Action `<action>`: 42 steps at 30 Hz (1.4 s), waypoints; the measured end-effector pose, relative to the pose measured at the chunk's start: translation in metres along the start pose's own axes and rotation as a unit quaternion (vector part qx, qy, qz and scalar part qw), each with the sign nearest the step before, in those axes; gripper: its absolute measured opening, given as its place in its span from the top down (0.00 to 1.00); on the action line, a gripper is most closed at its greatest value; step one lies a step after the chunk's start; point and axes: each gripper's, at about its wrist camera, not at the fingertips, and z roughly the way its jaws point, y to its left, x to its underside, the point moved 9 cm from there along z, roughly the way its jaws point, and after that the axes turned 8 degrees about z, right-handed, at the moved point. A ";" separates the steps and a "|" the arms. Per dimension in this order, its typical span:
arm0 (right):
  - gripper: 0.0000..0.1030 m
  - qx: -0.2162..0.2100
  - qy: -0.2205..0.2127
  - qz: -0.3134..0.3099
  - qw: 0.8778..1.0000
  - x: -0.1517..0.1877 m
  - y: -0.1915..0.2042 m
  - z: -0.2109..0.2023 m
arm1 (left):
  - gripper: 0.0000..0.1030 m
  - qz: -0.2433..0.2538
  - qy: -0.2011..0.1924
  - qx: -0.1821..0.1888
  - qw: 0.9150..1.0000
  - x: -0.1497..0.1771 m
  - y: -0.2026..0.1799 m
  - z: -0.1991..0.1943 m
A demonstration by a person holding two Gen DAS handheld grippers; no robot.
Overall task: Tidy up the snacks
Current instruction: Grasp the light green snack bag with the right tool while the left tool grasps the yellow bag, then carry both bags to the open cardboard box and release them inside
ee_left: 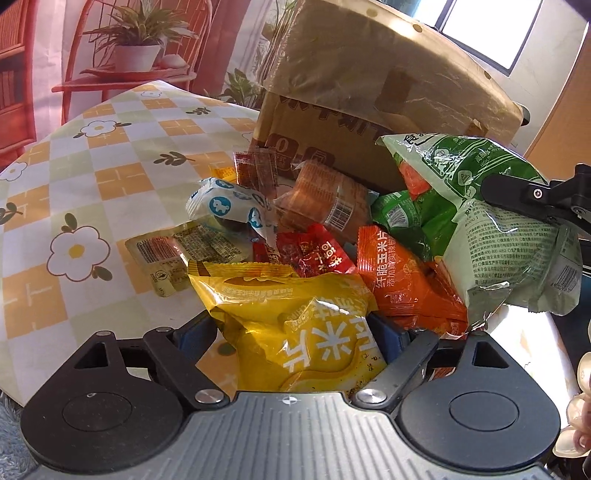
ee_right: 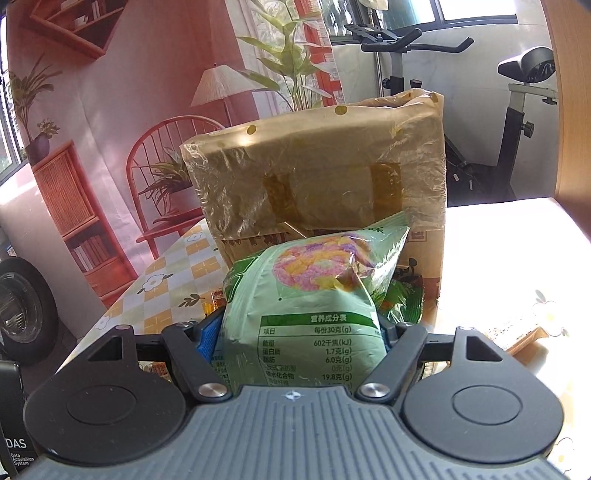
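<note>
Left gripper (ee_left: 295, 332) straddles the yellow pack (ee_left: 295, 332) at the near edge of the pile, jaws wide, pads seemingly not yet pressing. It should close squarely on the pack's body, not its crinkly seam. Right gripper (ee_right: 301, 332) clamps the green bag (ee_right: 306, 295), held before the box (ee_right: 314, 166). Beneath, a checked floral cloth covers the desk (ee_left: 92, 184); an exercise bike (ee_right: 517, 110) stands behind, right.

This looks like a home room set up for recording. A tabletop (ee_left: 92, 177) under a flower-checked cloth stands before a printed backdrop (ee_right: 122, 110) picturing a red chair, shelves, a lamp and potted plants. Far right, an exercise bike (ee_right: 517, 110) stands by a window (ee_right: 476, 9), and a cardboard box (ee_right: 314, 177) sits on the tabletop.
</note>
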 end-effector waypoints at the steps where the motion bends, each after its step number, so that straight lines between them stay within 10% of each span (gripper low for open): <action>1: 0.27 0.000 0.000 -0.001 1.000 -0.001 -0.001 0.000 | 0.18 0.000 0.000 -0.001 1.000 0.000 0.001 -0.002; 24: 0.27 -0.026 -0.085 -0.065 0.994 -0.045 0.044 -0.041 | 0.29 0.056 -0.182 -0.059 0.980 -0.135 0.018 -0.109; 42: 0.26 0.099 -0.171 -0.148 0.969 -0.228 0.016 0.051 | 0.29 0.175 -0.222 -0.073 0.956 -0.359 -0.056 -0.025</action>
